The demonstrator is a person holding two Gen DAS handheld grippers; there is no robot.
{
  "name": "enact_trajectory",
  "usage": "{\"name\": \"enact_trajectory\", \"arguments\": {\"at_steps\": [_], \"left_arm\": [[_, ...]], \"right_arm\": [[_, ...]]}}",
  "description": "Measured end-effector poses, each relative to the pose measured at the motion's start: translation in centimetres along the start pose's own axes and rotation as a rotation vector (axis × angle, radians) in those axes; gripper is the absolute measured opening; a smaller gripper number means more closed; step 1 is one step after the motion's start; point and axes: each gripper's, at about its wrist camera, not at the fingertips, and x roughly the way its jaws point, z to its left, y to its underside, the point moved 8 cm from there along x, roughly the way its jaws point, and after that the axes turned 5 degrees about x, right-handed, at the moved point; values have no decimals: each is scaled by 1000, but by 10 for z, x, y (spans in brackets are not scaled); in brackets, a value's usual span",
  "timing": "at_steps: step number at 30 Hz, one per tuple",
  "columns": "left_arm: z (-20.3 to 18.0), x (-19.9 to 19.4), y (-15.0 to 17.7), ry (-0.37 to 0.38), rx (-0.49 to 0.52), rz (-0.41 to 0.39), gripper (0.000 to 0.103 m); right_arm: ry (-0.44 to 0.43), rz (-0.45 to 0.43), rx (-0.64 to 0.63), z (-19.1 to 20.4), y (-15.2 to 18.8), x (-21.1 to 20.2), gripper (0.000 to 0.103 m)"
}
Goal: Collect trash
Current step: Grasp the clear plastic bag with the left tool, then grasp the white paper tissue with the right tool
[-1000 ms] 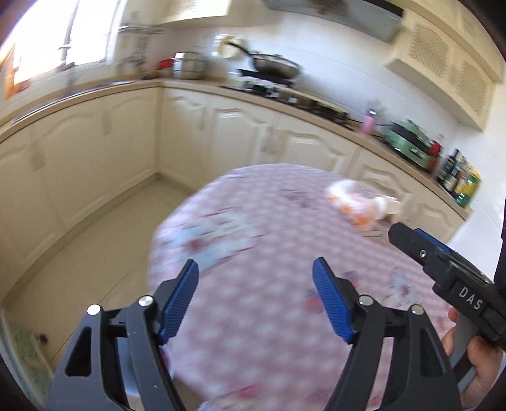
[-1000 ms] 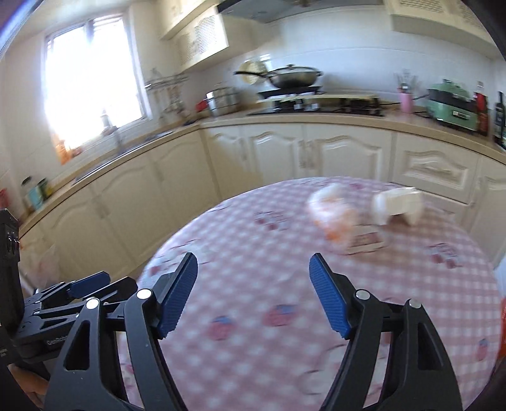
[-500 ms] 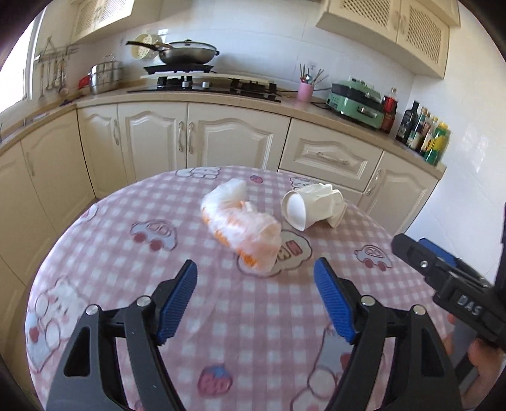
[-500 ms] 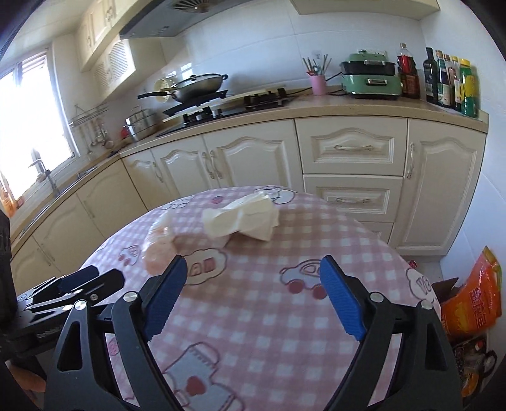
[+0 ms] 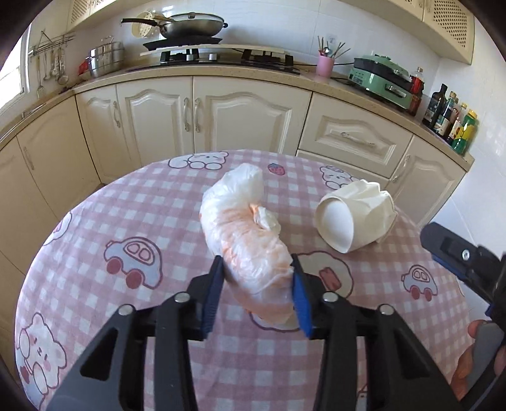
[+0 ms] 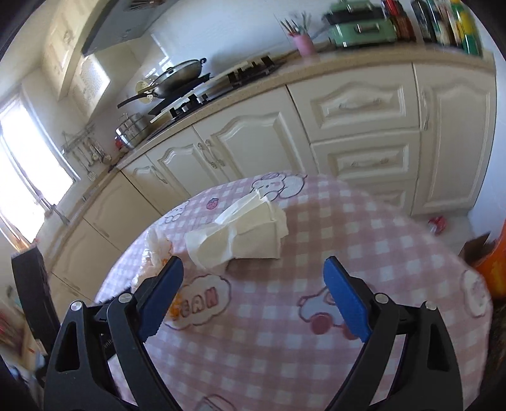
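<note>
plastic bag (image 5: 246,234): 1; crushed paper cups (image 5: 354,215): 2; round table (image 5: 95,227): 1; wok (image 5: 189,27): 1; steel pot (image 5: 104,58): 1

The tablecloth (image 5: 132,218) looks like soft matt cloth in pink check. The plastic bag (image 5: 243,234) is thin, crinkled, translucent film with a faint sheen. The crushed cups (image 5: 357,215) are matt white paper, creased. The left gripper (image 5: 256,286) has matt black plastic arms, ribbed blue pads (image 5: 299,297) and shiny metal screws. The wok (image 5: 189,27) is glossy metal; the cabinet doors (image 5: 246,120) are smooth, satin cream.
</note>
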Motion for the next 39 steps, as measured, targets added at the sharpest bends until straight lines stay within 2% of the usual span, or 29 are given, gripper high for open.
{"name": "enact_trajectory", "arguments": {"at_steps": [5, 13, 18, 20, 22, 23, 25, 29, 33, 39], "left_arm": [[21, -16, -10, -34, -36, -60, 34], [47, -49, -17, -88, -85, -143, 34], [54, -61, -18, -99, -86, -168, 34], [54, -63, -19, -101, -83, -168, 34], [56, -65, -18, -99, -83, -167, 34], [56, -64, -18, -93, -85, -162, 34], [59, -66, -16, -82, -89, -158, 34], [63, -76, -11, -71, -99, -160, 34], [71, -98, -3, -73, -107, -174, 34], [94, -138, 17, -93, -138, -193, 34]], "right_arm": [[-54, 63, 123, 5, 4, 13, 87], [-80, 77, 304, 14, 0, 36, 87], [-60, 22, 421, 4, -13, 46, 87], [-38, 3, 417, 2, -18, 49, 85], [-28, -5, 405, 2, -19, 50, 64], [-29, 9, 397, 3, -19, 54, 47], [-62, 25, 367, 9, -16, 57, 35], [-43, 16, 254, 28, -11, 45, 30], [-59, 23, 151, 55, 4, 27, 29], [-144, 42, 40, 111, 39, -4, 29]]}}
